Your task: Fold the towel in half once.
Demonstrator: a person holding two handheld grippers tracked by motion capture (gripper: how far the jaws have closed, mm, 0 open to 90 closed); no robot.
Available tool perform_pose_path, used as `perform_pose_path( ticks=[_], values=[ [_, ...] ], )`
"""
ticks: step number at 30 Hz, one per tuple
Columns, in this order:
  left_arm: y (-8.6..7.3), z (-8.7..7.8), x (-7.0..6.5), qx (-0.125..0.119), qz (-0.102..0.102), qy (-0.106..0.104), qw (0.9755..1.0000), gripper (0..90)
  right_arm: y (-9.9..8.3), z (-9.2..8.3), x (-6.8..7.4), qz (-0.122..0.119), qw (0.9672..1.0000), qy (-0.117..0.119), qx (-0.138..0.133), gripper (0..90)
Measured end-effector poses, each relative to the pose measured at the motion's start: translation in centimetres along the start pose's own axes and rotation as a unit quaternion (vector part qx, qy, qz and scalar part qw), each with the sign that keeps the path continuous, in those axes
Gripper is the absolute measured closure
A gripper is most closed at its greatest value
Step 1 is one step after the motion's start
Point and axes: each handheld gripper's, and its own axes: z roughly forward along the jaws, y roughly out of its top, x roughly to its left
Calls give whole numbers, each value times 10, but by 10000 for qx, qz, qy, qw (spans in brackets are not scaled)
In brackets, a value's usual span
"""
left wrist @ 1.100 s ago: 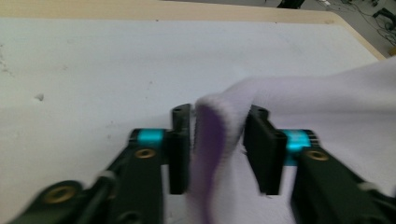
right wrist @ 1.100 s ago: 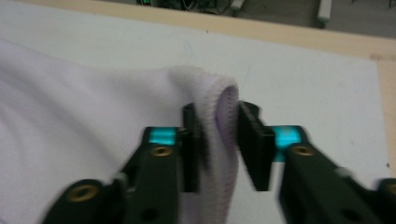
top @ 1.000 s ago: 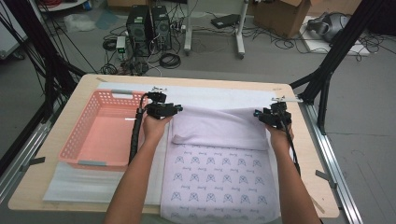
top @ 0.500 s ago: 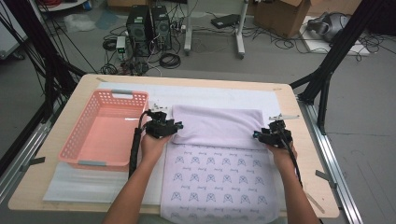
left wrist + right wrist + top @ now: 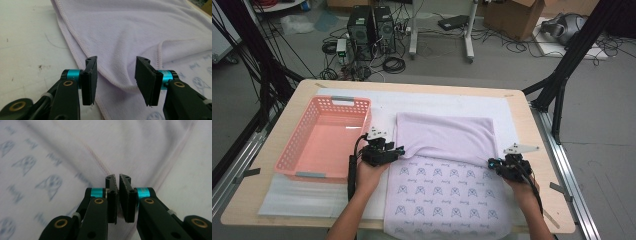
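Both tongs drew the towel (image 5: 444, 137) edge nearer; left tongs (image 5: 116, 77) released, right tongs (image 5: 118, 195) clenched, seemingly on cloth.

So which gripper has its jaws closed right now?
The right gripper: its jaws stand almost together at the folded towel's edge. The left gripper's jaws stand apart.

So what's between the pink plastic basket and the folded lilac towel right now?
In the high view, the left gripper sits between the pink plastic basket and the folded lilac towel, on a strip of white table mat.
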Motion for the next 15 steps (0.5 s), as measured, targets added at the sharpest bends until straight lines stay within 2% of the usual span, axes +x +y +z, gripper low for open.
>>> perform_pose_path(
  ticks=[2, 4, 5, 6, 9, 11, 13, 15],
  values=[
    [-7, -7, -2, -51, 18, -48, 10000, 535, -11, -10, 7, -257, 9996, -20, 126, 819],
    [-14, -13, -2, -71, 13, -116, 9999, 534, -21, -20, 11, -342, 9994, 24, 102, 767],
    [-17, -16, -2, -74, -2, -150, 9999, 533, -26, -25, 12, -334, 9994, 63, 59, 703],
    [-20, -19, -1, -107, -51, -180, 9998, 532, -30, -31, 12, -276, 9996, 77, -46, 646],
    [-26, -24, 2, -140, -174, -228, 9995, 530, -40, -49, 8, 145, 9988, 2, -478, 621],
    [-29, -25, 3, -154, -263, -304, 9991, 530, -40, -56, 3, 447, 9964, -104, -717, 633],
    [-28, -25, 4, -102, -289, -359, 9989, 531, -41, -58, 0, 650, 9942, -251, -824, 642],
    [-27, -24, 4, -127, -364, -397, 9985, 530, -39, -54, -1, 813, 9929, -350, -799, 645]
  ],
)
